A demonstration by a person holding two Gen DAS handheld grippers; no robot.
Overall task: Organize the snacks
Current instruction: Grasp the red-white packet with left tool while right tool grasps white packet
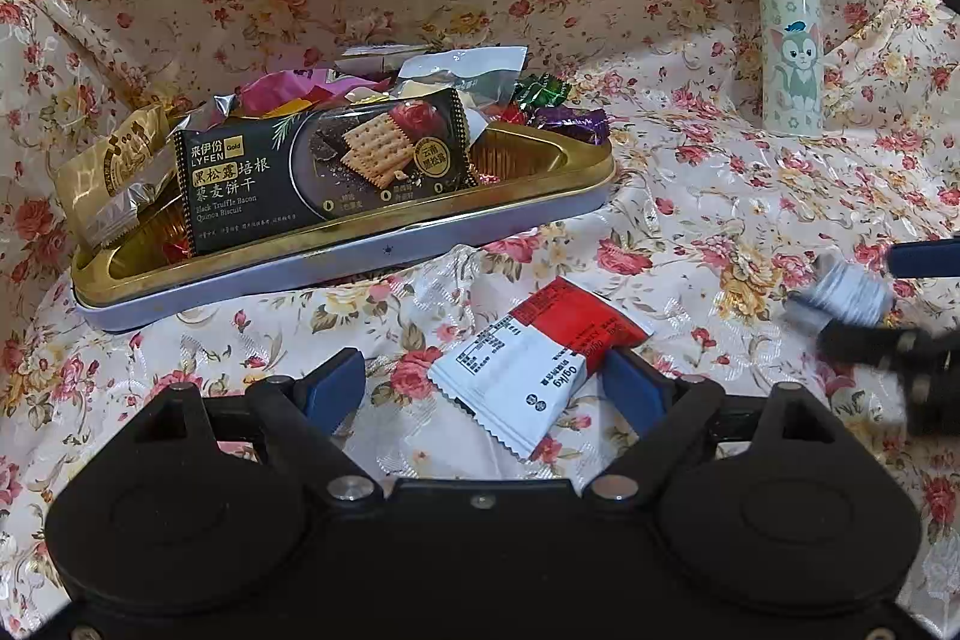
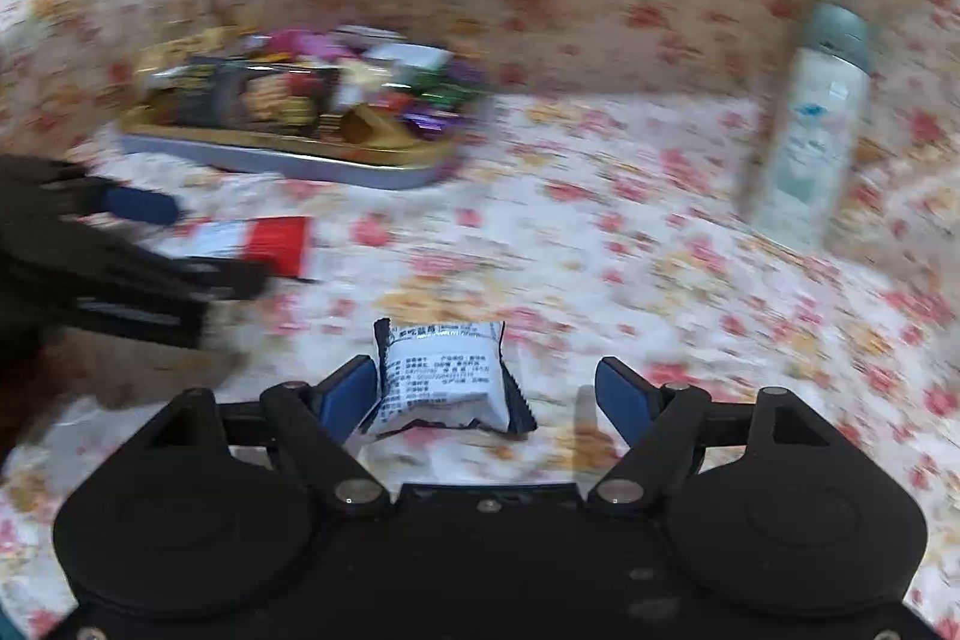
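Observation:
A gold-lined tin tray (image 1: pixel 528 202) holds a black cracker packet (image 1: pixel 324 172), a gold packet (image 1: pixel 114 166) and several candies. My left gripper (image 1: pixel 486 391) is open around a red and white snack packet (image 1: pixel 528 364) that lies on the floral cloth, touching the right finger. In the right wrist view my right gripper (image 2: pixel 486 391) is open, with a small white and black packet (image 2: pixel 444 379) between the fingers, against the left finger. That packet (image 1: pixel 840 292) and right gripper also show blurred at the right of the left wrist view. The tray (image 2: pixel 288 160) is far left.
A white bottle with a cat picture (image 1: pixel 792 40) stands at the back right, also seen blurred in the right wrist view (image 2: pixel 810 130). Floral cloth (image 1: pixel 690 196) covers the surface and rises behind as a backdrop.

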